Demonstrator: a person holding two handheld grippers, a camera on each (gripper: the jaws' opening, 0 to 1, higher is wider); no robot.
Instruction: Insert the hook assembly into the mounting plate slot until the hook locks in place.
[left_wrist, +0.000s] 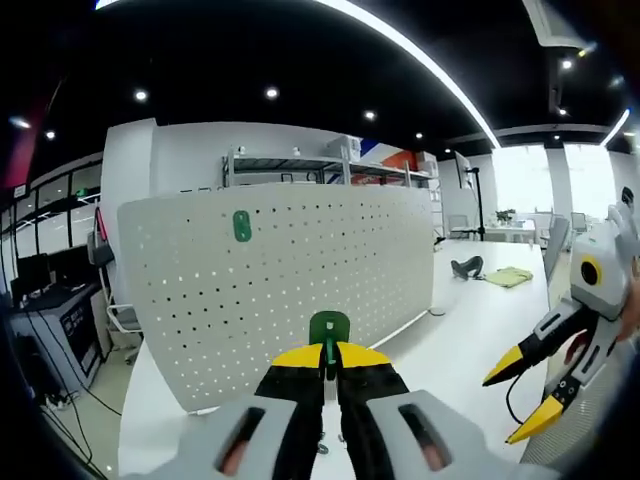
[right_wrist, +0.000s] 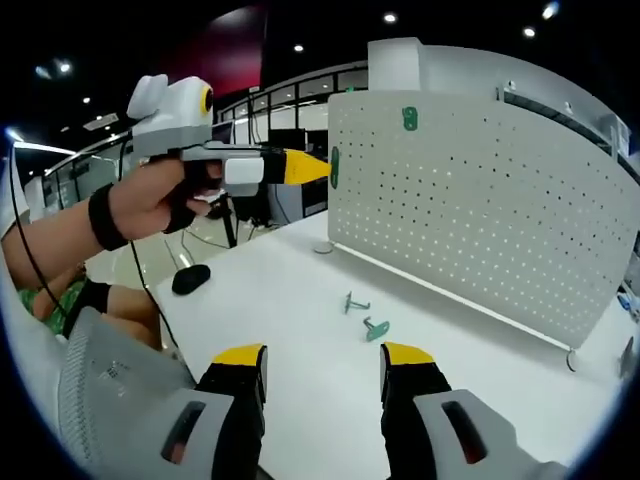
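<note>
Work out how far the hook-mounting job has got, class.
Done: one green hook already sits on the pegboard. In hand: the left gripper is shut on another green hook, short of the board. Left: inserting it until it locks; two spare hooks lie on the table; the right gripper is open.

Open-plan office: desks (left_wrist: 40, 300), glass partitions (right_wrist: 290, 105), shelving (left_wrist: 330, 165).

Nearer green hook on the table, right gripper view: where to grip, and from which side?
Judgement only: the nearer green hook lies flat on the white table, beside a second hook. Bring the open right gripper down from above and pinch its raised stem, keeping the flat base free. Detail is too small to say more.
</note>
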